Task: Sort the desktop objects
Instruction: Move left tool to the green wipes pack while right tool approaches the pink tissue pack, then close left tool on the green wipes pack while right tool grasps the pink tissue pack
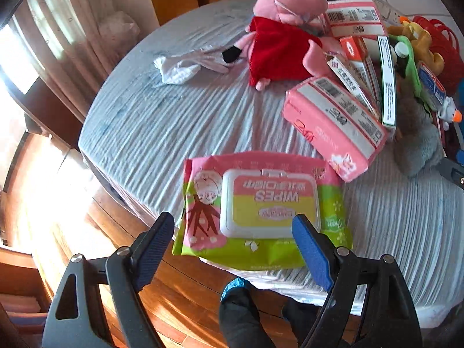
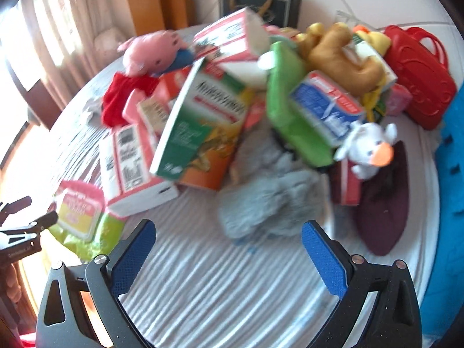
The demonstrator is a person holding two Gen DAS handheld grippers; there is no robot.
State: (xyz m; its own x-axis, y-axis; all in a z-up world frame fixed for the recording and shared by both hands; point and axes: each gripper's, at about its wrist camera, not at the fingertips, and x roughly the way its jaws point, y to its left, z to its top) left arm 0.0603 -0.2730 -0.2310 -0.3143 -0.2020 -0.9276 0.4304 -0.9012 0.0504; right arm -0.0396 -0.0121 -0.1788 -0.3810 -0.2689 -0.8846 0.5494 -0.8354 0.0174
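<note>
A pink and green wipes pack (image 1: 261, 208) with a white lid lies at the near edge of the round table (image 1: 150, 133), partly over the edge. My left gripper (image 1: 232, 226) stands open just short of it, its fingers on either side of the pack's near half and not gripping. The same wipes pack (image 2: 81, 217) shows at the left of the right wrist view. My right gripper (image 2: 229, 232) hangs open over bare cloth, in front of a grey plush (image 2: 266, 200). Behind lies a heap with a green and orange box (image 2: 200, 127) and a white duck toy (image 2: 368, 148).
A pink pig plush in red (image 1: 278, 37), a white cloth (image 1: 185, 66), pink tissue packs (image 1: 333, 127) and slim boxes (image 1: 353, 78) crowd the far right. A red basket (image 2: 420, 72) and a blue crate (image 2: 452, 174) stand at the right. Wooden floor (image 1: 72, 203) lies below the left edge.
</note>
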